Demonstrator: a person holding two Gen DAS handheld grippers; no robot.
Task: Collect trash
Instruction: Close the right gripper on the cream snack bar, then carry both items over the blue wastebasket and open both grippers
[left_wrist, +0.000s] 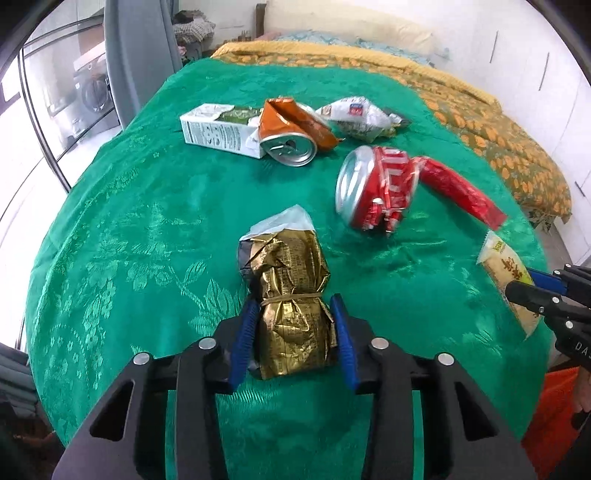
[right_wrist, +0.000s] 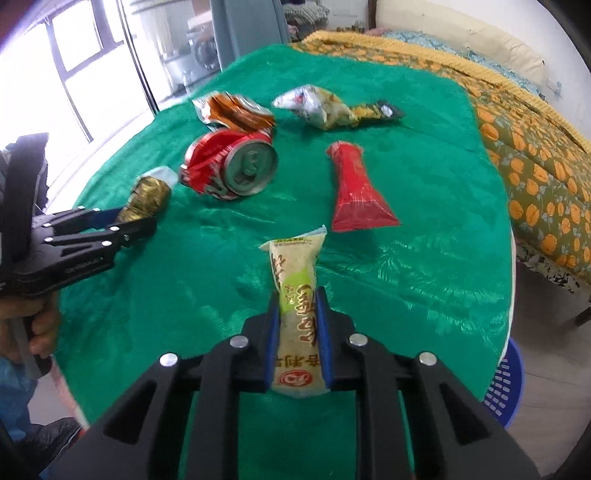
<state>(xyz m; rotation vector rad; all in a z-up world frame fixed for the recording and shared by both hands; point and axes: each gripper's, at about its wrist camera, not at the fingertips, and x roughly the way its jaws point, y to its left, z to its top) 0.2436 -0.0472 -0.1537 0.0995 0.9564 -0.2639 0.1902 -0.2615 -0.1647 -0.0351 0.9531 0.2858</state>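
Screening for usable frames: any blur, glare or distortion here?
Left wrist view: strong fisheye bending, blown-out window, sheen on the green tablecloth, red can fairly sharp. Right wrist view: same bending, overexposed window, orange crushed can smeared.

A: What covers the table?

B: A shiny green cloth (left_wrist: 147, 229) with leaf shapes on it.

A: What is past it?

B: A bed, far and to the right. It has a yellow blanket (right_wrist: 535, 166) with orange flowers, and a pale headboard (left_wrist: 332, 18) at the far end.

A: And on the left?

B: Big windows (right_wrist: 74, 48). Bright daylight comes in. A grey curtain (left_wrist: 136, 48) hangs beside them.

A: The wall?

B: White (left_wrist: 535, 55), on the right. A blue basket (right_wrist: 506, 384) stands on the pale floor.
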